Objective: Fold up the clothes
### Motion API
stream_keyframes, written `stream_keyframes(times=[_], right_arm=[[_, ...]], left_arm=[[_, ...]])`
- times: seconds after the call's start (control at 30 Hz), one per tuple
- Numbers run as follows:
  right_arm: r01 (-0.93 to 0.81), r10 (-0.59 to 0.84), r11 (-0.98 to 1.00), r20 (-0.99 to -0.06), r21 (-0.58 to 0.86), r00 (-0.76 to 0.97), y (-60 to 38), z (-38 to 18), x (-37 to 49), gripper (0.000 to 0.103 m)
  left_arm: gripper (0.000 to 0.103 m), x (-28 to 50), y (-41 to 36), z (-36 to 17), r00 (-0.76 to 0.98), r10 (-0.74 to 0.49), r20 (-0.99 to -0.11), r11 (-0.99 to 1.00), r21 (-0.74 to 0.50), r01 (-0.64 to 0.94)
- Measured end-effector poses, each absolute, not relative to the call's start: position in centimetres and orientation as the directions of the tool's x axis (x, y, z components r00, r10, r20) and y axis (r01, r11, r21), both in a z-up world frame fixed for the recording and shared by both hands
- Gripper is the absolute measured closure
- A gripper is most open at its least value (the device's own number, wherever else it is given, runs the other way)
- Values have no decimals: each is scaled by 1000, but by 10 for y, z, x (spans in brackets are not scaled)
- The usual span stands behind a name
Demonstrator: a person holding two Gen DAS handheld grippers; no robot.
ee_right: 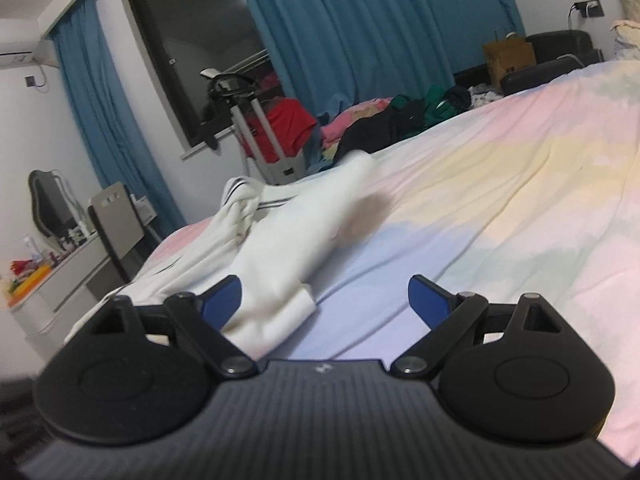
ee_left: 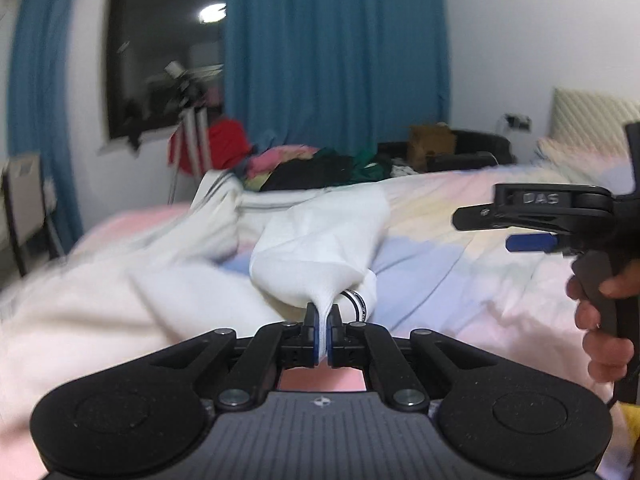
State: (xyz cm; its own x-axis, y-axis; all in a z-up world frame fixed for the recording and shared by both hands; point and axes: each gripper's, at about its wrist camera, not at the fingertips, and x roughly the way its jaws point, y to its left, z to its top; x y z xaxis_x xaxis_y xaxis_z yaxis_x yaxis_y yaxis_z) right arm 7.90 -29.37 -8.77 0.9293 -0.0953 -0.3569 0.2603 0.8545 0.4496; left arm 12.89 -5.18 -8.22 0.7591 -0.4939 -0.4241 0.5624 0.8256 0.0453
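Note:
A white garment with dark stripes [ee_left: 316, 236] lies bunched on the pastel bedsheet [ee_left: 460, 264]. My left gripper [ee_left: 323, 322] is shut on a fold of the white garment and lifts it off the bed. In the right wrist view the garment [ee_right: 280, 240] stretches away to the left across the sheet [ee_right: 500, 200]. My right gripper [ee_right: 324, 300] is open and empty, its blue pads wide apart just above the garment's near end. The right gripper also shows side-on at the right of the left wrist view [ee_left: 520, 224], held by a hand.
A pile of mixed clothes [ee_right: 400, 116] lies at the bed's far edge. Behind are blue curtains [ee_right: 380, 20], a dark window [ee_right: 192, 48], a red item on a stand [ee_right: 280, 124], a cardboard box [ee_right: 508, 58], and a desk with a chair [ee_right: 116, 224] at left.

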Motion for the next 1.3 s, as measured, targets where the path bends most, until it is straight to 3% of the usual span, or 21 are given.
stream_keyframes(times=[0.27,0.5,0.67,0.83,0.9,0.93,1.0,1.13,1.23,1.3], right_arm=[[247,53,725,-410,643,910,-299,-109,92,25],[333,51,661,-483,673,874,-329,-131,192,34],[421,-59,632,-502,651,863,-364,-151,264,39],[461,-120,618,-503,637,856,-389,-172,312,57],[464,-132,637,-506,615,852,-394,-172,328,85],[462,-135,650,-507,604,851,-397,-171,334,90],[448,-155,682,-485,578,861,-398,-162,337,96],[425,-193,689,-417,587,888,-414,-137,317,97],[445,-248,679,-388,584,888,-431,-118,289,97],[471,-299,670,-372,574,879,-445,-106,265,97]], left_arm=[[98,139,-28,-99,750,-508,-424,850,-107,516],[98,158,-23,-111,742,-528,-412,845,-165,509],[97,178,-20,-125,730,-532,-428,844,-204,496],[96,195,-25,-143,720,-525,-453,848,-207,488],[96,200,-29,-151,716,-527,-458,845,-192,499],[95,201,-31,-154,714,-528,-459,844,-192,500],[96,204,-35,-160,713,-528,-462,843,-181,507],[95,202,-39,-158,718,-533,-448,838,-162,521],[69,201,-39,-155,698,-557,-450,824,-191,534],[45,201,-39,-152,676,-585,-448,805,-219,551]])
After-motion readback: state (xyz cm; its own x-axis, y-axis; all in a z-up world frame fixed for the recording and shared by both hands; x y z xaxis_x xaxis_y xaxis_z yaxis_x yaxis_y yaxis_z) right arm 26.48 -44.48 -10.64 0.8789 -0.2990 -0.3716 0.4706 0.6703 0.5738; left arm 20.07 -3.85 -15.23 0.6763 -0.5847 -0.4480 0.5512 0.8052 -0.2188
